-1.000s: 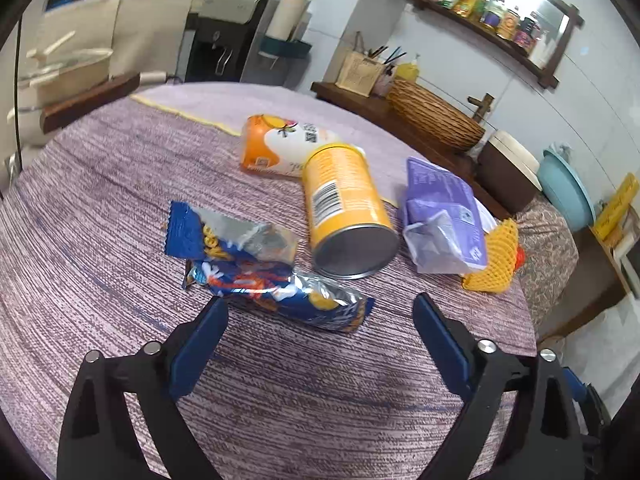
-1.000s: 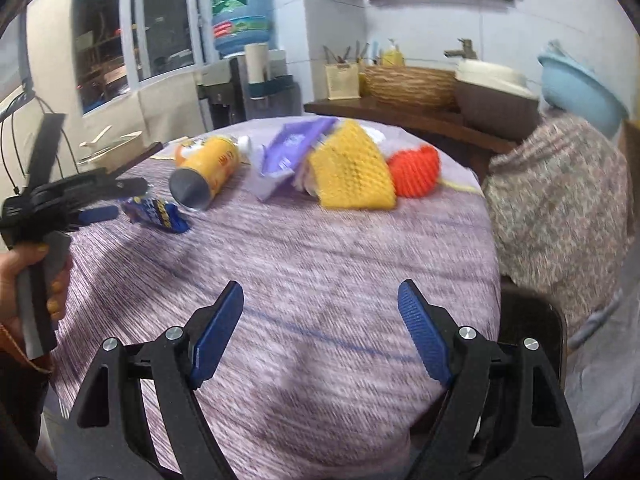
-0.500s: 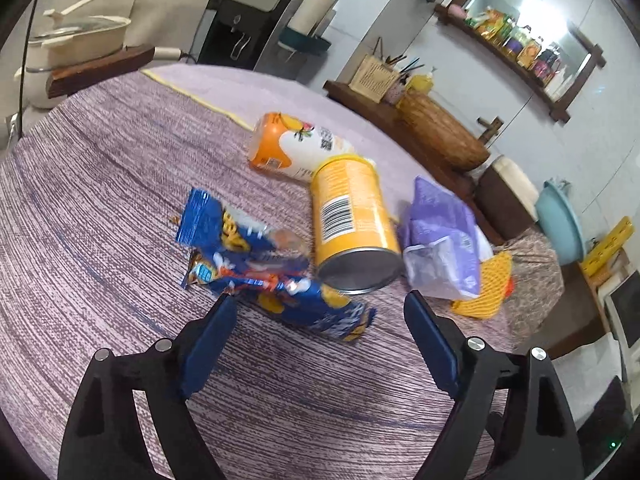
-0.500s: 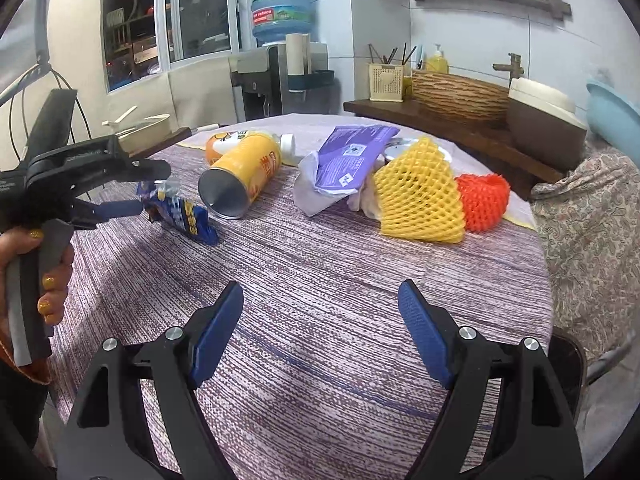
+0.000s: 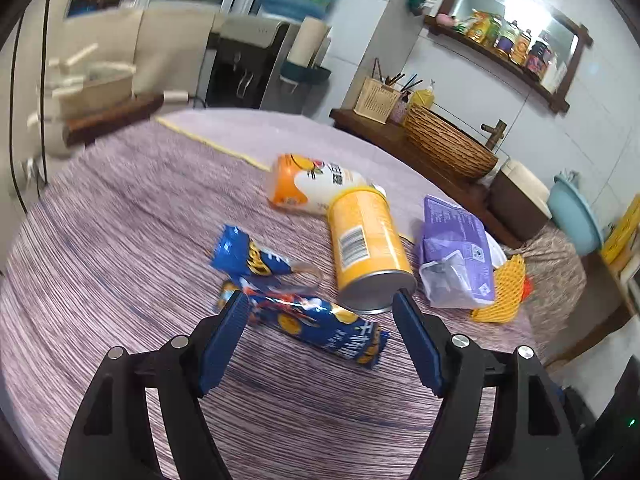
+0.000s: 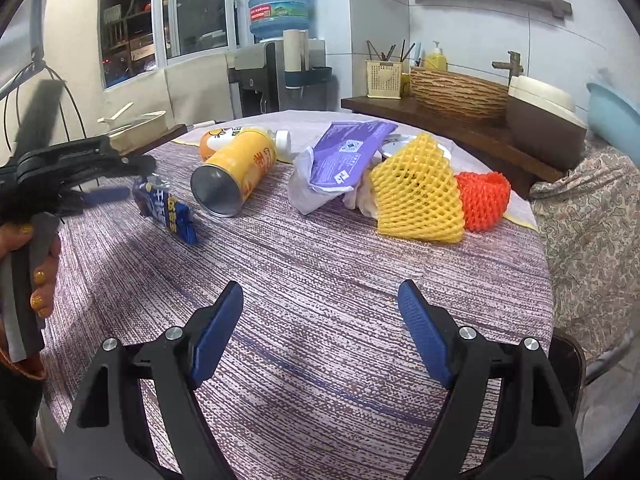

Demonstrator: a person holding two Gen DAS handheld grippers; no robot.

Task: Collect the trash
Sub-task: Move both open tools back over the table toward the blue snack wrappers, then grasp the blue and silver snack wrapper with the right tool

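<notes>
Two grippers are seen over a round table (image 6: 320, 280) covered by a purple woven cloth.

Left gripper (image 5: 320, 308): jaws have just been closing and are now set at a middling width. A blue snack wrapper (image 5: 320, 320) lies between the blue pads (image 5: 222, 340); its left end is at the left pad, while its right end stops short of the right pad. Whether the left pad presses on it cannot be told. From the right wrist view the same gripper (image 6: 108, 184) is seen at the left edge, held by a hand (image 6: 36, 280), with the wrapper (image 6: 168, 210) at its tip and the wrapper's far end down on the cloth.

A second blue wrapper (image 5: 244, 256) lies just behind the first, touching or overlapping it. A yellow can (image 5: 368, 252) lies on its side just beside both wrappers, metal base toward the camera. An orange-and-white bottle (image 5: 312, 188) lies behind the can, touching it. A purple packet (image 5: 456, 256) is noted to the right of the can, with yellow foam netting (image 6: 416, 196) beside it and red foam netting (image 6: 484, 196) against that.

Right gripper (image 6: 320, 300): fingers spread wide, nothing between them, only bare cloth beneath; the trash lies well apart, farther across the table.

A woven basket (image 6: 456, 92) stands on the wooden counter (image 6: 460, 132) behind.
</notes>
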